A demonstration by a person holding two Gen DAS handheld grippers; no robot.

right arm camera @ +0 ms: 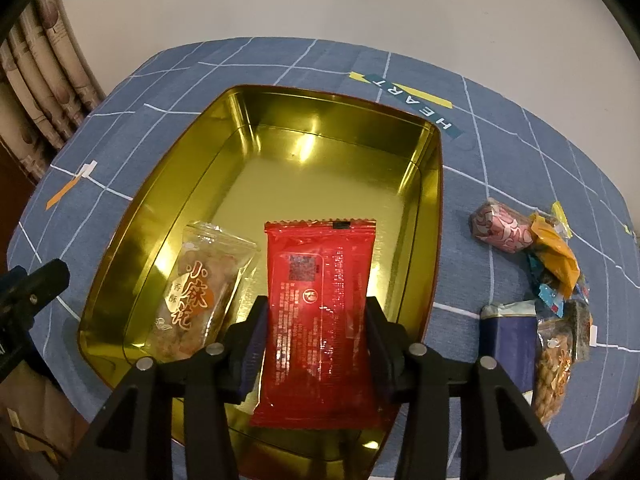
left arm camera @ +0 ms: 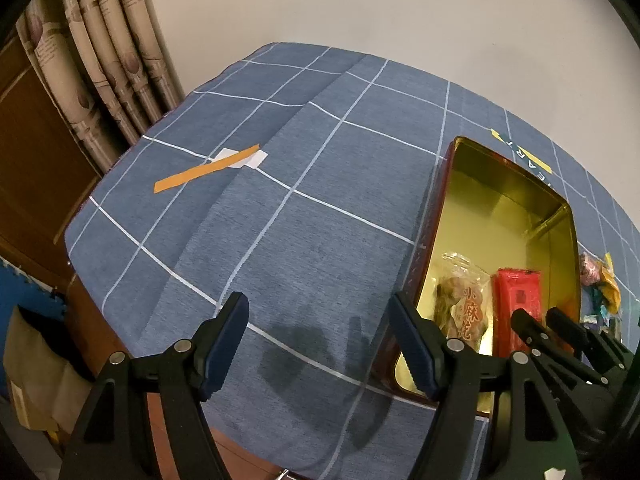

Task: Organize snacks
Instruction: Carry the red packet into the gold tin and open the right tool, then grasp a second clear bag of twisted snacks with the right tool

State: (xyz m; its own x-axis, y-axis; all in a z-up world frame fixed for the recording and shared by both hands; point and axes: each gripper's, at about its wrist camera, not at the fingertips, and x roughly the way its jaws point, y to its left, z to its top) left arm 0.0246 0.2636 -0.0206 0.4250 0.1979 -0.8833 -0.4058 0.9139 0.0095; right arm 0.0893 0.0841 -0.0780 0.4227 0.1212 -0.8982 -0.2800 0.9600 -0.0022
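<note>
Both views are fisheye, mounted on the grippers, looking steeply down and forward along the fingers. The left wrist view sits close above the blue checked tablecloth (left arm camera: 320,184), left of the gold tin (left arm camera: 508,204), which fills its right edge. The right wrist view sits close over the gold tin (right arm camera: 168,184), centred in frame. Shared: tin, tablecloth, orange tape strip (left arm camera: 206,174), curtain (left arm camera: 104,68).

A gold-lined rectangular metal tin (right arm camera: 224,184) sits on a blue grid-patterned tablecloth (right arm camera: 500,152). The right gripper (right arm camera: 316,340) brackets a flat red foil snack packet (right arm camera: 320,304) over the tin's near end, its pads against the packet's side edges. Beside it lies a clear packet of twisted fried dough (right arm camera: 200,292). More wrapped snacks (right arm camera: 544,264) are heaped to the tin's right.
</note>
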